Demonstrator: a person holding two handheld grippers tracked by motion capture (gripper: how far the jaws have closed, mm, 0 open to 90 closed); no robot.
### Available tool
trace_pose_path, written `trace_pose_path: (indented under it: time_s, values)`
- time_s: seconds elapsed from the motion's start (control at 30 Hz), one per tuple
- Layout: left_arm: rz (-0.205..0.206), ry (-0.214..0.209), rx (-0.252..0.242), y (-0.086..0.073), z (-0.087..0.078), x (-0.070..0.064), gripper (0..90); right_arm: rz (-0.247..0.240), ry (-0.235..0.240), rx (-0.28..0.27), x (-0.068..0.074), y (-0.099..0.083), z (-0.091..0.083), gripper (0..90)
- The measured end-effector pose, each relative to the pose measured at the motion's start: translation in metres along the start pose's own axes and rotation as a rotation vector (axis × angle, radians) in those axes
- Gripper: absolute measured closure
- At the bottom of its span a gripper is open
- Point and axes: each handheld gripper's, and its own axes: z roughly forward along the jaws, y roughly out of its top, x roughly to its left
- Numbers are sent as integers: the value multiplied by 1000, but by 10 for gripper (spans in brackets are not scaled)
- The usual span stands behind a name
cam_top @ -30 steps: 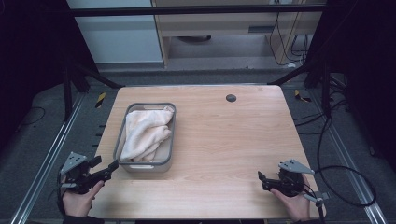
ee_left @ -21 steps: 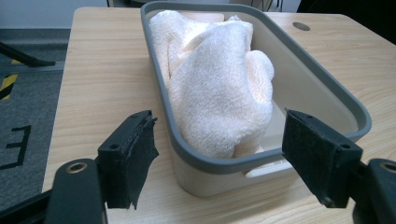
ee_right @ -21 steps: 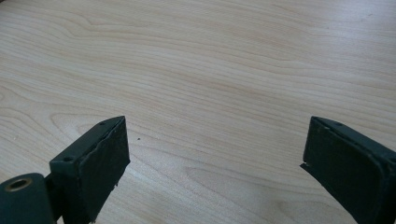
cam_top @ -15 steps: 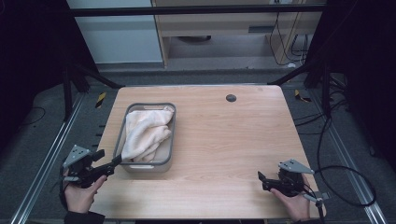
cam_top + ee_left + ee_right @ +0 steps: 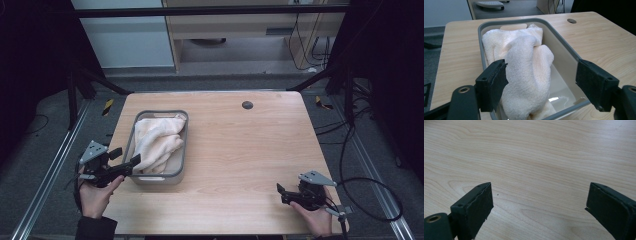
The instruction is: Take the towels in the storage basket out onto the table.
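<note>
The cream-coloured, thick terry cloth towel (image 5: 156,141) lies crumpled inside the grey-rimmed rectangular plastic bin (image 5: 183,150), which stands on the pale wooden tabletop (image 5: 250,150) at about 9 o'clock from its centre. By the look of it the towel is light, soft and limp: it should sag and trail when lifted, will not slip much against rubbery pads, and cannot be harmed by a firm pinch. The best hold seems to be the raised fold that humps up along the middle of the bin, taken as a bunch of cloth rather than a single edge. The left gripper (image 5: 540,81) hovers at the bin's 6 o'clock end with its jaws spread wide; in the left gripper view they stand on either side of that near fold, one pad close against the cloth, the other out over the bin's far rim, and whether the near pad touches the towel I cannot tell. The right gripper (image 5: 282,194) rests near the tabletop's 5 o'clock corner, well apart from the bin, its jaws likewise wide and empty over bare wood.
</note>
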Motion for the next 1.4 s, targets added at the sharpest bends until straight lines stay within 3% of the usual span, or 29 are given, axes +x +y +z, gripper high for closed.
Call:
trace_pose_path:
  time_s: [0.3, 1.0, 1.27, 1.4]
  values:
    - [-6, -2, 10, 6, 10, 1, 245, -8, -6, 0, -1, 0, 1, 69]
    - [46, 12, 158, 34, 34, 10, 237, -13, -2, 12, 0, 0, 2, 69]
    - [70, 9, 219, 37, 49, 10, 233, -17, -1, 16, 0, -1, 3, 69]
    - [74, 4, 226, 38, 53, 9, 234, -15, 0, 18, 0, -1, 3, 69]
